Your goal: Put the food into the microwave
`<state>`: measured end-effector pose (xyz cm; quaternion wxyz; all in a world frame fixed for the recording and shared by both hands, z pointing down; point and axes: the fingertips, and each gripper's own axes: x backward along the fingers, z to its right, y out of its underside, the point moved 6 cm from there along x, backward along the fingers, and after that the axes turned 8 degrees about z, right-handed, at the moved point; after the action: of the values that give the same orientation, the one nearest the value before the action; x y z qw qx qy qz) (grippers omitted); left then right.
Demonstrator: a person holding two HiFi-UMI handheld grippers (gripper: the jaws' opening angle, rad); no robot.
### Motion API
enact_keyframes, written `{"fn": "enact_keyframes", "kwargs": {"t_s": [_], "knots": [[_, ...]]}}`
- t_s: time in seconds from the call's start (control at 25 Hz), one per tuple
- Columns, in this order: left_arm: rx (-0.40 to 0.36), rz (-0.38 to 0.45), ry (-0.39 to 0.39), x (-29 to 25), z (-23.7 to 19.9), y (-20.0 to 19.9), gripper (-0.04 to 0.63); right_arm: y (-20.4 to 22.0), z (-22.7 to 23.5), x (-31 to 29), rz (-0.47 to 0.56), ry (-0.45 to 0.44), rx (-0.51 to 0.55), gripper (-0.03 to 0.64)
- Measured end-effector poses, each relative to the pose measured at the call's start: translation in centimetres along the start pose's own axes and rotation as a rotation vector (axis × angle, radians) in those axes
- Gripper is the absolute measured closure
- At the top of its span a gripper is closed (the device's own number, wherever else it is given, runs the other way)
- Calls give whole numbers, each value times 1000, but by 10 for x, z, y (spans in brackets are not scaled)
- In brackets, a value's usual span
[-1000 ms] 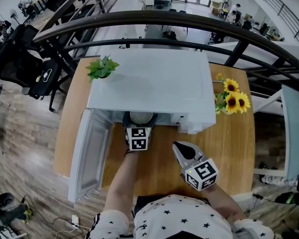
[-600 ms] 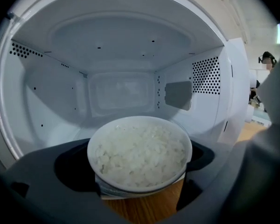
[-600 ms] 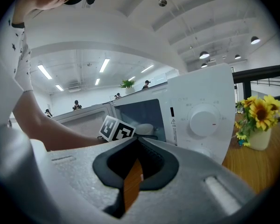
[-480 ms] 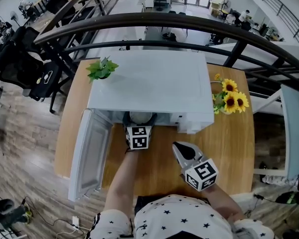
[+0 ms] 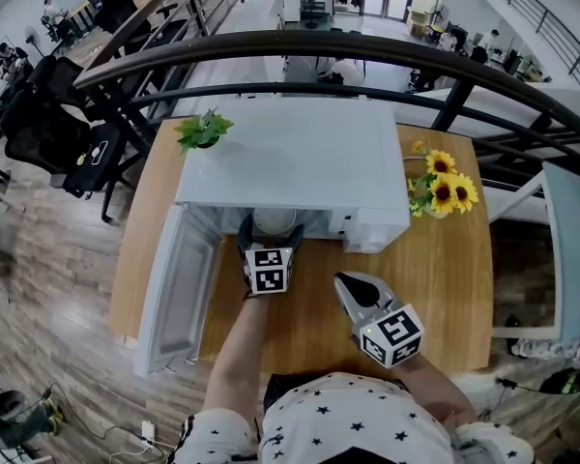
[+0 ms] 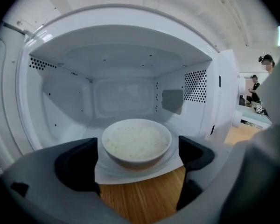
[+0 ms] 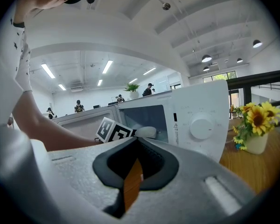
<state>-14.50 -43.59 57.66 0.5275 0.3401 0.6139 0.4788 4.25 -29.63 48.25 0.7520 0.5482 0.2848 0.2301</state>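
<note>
White rice (image 6: 136, 138) fills a pale bowl (image 5: 275, 222) that sits on the glass turntable (image 6: 175, 149) just inside the mouth of the microwave (image 5: 290, 153), towards the front of the cavity. The left tool (image 6: 136, 146) reaches into the opening with its jaws spread wide, one dark pad on each side of the bowl. A thin gap shows at each side, so it has hold of nothing and the bowl rests on the turntable. The microwave door (image 5: 179, 288) is swung fully open to the left and hangs out over the edge of the wooden bench (image 5: 445, 278). The right tool (image 7: 135, 157) hovers over the bench in front of the microwave's control panel, well apart from the bowl. Its jaws are drawn almost together, with only a narrow slit between them through which the wood shows, and they hold nothing. A small green potted plant (image 5: 203, 129) stands at the microwave's back left corner, and a vase of sunflowers (image 5: 449, 189) stands on the bench just beside its right side.
</note>
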Motion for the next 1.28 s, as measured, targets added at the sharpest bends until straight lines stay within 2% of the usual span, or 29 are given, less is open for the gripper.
{"fn": "enact_keyframes", "kwargs": {"t_s": [0.24,0.4,0.8,0.88,0.96,1.0,1.12,1.28], "knots": [[16,10,4,31,8,-1,81,-1,-15,14,19,-6,12,612],[47,54,16,55,17,-8,81,-1,-26,23,31,-16,20,612],[61,119,-27,114,39,-10,95,2,-54,52,55,-37,35,612],[66,138,-41,128,44,-10,144,3,-59,60,60,-39,39,612],[68,153,-56,141,49,-11,257,2,-62,68,67,-38,43,612],[69,159,-59,147,52,-11,286,2,-63,72,70,-37,44,612],[74,183,-72,166,58,-13,334,4,-68,81,76,-31,45,612],[101,216,-70,192,68,-15,446,6,-72,93,85,-21,39,612]]}}
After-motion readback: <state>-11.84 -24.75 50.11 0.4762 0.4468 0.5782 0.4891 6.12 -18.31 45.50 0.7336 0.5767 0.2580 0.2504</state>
